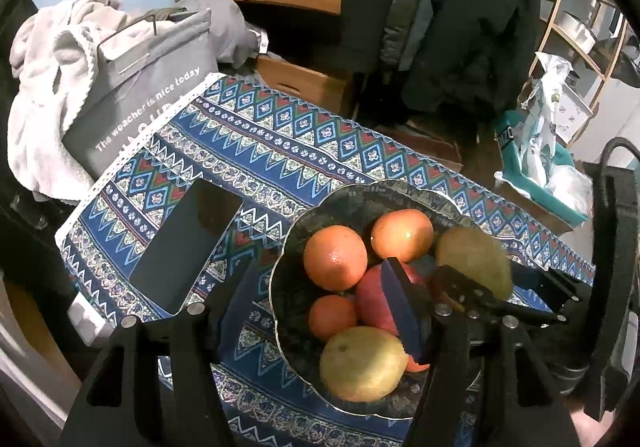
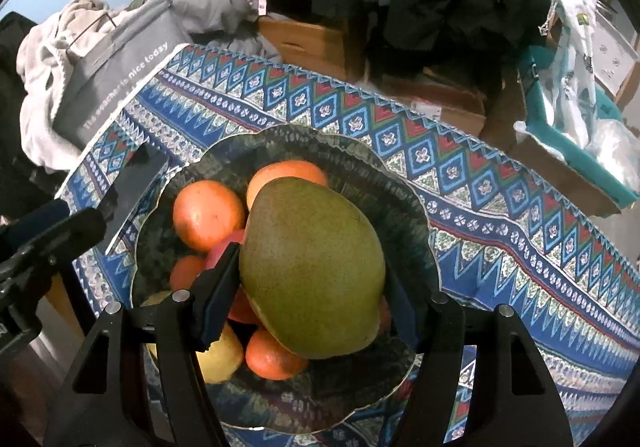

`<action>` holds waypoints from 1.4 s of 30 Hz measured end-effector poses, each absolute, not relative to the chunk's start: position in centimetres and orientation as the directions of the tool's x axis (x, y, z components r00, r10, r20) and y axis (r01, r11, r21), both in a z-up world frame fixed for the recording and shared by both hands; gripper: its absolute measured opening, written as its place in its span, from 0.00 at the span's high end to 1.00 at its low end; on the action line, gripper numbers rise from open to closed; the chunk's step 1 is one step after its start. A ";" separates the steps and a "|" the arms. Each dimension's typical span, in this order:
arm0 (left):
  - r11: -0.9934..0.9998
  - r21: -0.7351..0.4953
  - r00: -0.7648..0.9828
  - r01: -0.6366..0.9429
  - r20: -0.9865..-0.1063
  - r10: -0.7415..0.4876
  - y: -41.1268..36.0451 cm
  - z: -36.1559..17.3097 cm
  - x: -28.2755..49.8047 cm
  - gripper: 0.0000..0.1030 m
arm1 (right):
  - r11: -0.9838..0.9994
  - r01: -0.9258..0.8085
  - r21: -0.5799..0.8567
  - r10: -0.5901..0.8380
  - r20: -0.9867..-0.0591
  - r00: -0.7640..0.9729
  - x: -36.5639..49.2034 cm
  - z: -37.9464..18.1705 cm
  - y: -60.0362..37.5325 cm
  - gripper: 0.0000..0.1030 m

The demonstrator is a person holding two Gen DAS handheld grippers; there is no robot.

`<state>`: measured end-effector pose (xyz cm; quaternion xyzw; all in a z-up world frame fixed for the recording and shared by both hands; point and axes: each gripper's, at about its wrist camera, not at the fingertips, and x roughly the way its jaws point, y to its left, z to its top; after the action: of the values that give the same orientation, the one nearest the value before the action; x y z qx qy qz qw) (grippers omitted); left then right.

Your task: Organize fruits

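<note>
A dark scalloped bowl (image 1: 292, 247) sits on the patterned blue tablecloth (image 1: 260, 151) and holds two large oranges (image 1: 335, 257), a small orange (image 1: 332, 317), a red apple (image 1: 372, 297) and a yellow pear (image 1: 362, 363). My right gripper (image 2: 310, 279) is shut on a green mango (image 2: 312, 267) and holds it over the bowl (image 2: 400, 187); the mango also shows in the left wrist view (image 1: 474, 259). My left gripper (image 1: 320, 295) is open and empty above the bowl's left rim, its right finger over the apple.
A black phone (image 1: 188, 243) lies on the cloth left of the bowl. A grey bag (image 1: 140, 99) with towels stands at the table's far left. Cardboard boxes (image 1: 304, 83), hanging coats and a teal bin (image 1: 536, 167) lie beyond the far edge.
</note>
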<state>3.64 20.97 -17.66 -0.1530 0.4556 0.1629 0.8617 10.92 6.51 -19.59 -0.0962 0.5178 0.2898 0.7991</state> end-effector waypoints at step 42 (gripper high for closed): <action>0.957 -0.079 0.685 -0.279 -0.714 0.141 14.2 -9.4 1.8 0.20 | 0.931 -0.365 0.006 0.287 -0.629 0.722 5.7 -3.8 -5.1 0.23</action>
<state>1.77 14.17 -9.45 -0.0910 0.3796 0.1148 0.9135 5.68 -5.09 -3.83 -0.0592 0.3283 0.1762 0.9261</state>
